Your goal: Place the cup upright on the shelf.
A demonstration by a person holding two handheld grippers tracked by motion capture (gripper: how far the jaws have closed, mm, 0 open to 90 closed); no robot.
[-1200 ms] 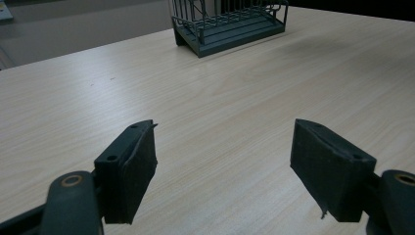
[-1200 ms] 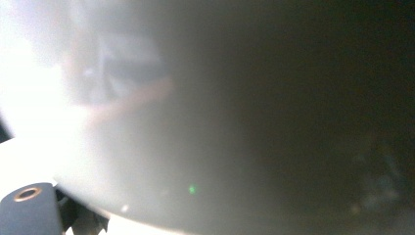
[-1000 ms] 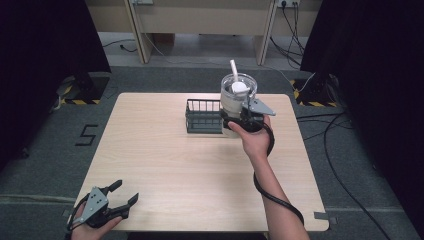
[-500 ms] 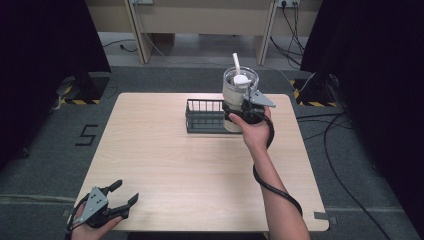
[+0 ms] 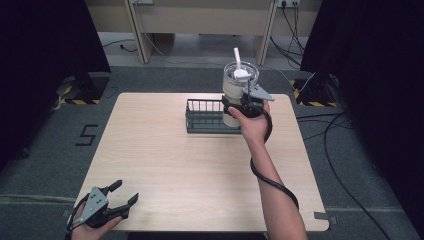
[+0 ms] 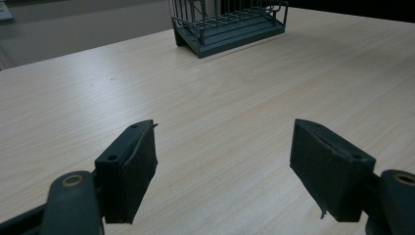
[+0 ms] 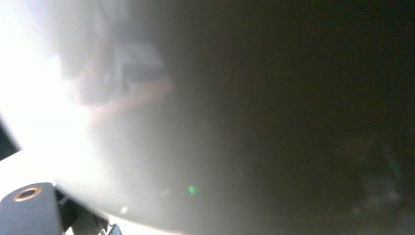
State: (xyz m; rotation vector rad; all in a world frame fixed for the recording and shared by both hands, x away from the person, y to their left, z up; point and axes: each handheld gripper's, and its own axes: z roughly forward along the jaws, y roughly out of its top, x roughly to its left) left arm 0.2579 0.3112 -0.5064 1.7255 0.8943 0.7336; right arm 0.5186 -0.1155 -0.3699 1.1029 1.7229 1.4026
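The tumbler (image 5: 240, 92), a pale cup with a clear lid and a white straw (image 5: 236, 56) standing out of its top, is held above the right end of the wire basket (image 5: 205, 116), seemingly lifted clear of the table (image 5: 160, 160). The right gripper (image 5: 243, 106) is clamped on its lower body, jaws on either side of the wall; in the right gripper view the smooth wall (image 7: 147, 122) sits right up against the camera. That wall looks hard and slick, so the grip should probably stay low on the body and firm; the cup looks tall enough to tip, and the lid and straw seem poor places to hold. The left gripper (image 5: 112, 200) rests at the table's near left corner, jaws apart and empty.
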